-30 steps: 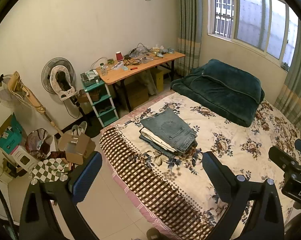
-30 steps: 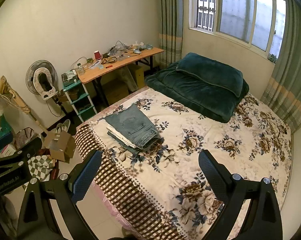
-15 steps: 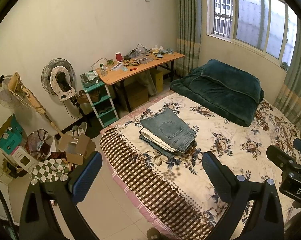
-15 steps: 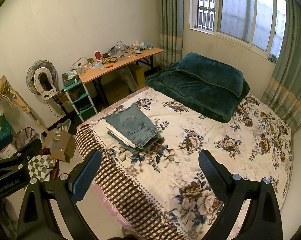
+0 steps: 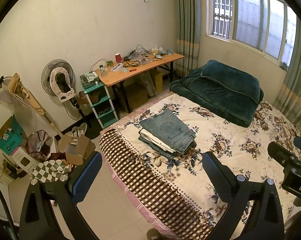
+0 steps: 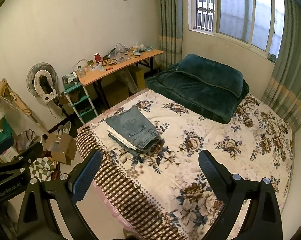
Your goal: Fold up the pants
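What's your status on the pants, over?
Left tongs open, empty. Right tongs open, empty. Folded blue denim pants atop stack on floral bedspread, untouched. Nothing between tongs and stack.

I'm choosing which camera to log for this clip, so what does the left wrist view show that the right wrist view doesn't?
Only the left wrist view shows the right gripper's body at its right edge, plus the white storage box on the floor.

Only the right wrist view shows the left gripper's body at its left edge, and more of the floral bedspread toward the curtain.

Both show the stack of folded pants, the green blanket, the wooden desk, and open, empty jaws.
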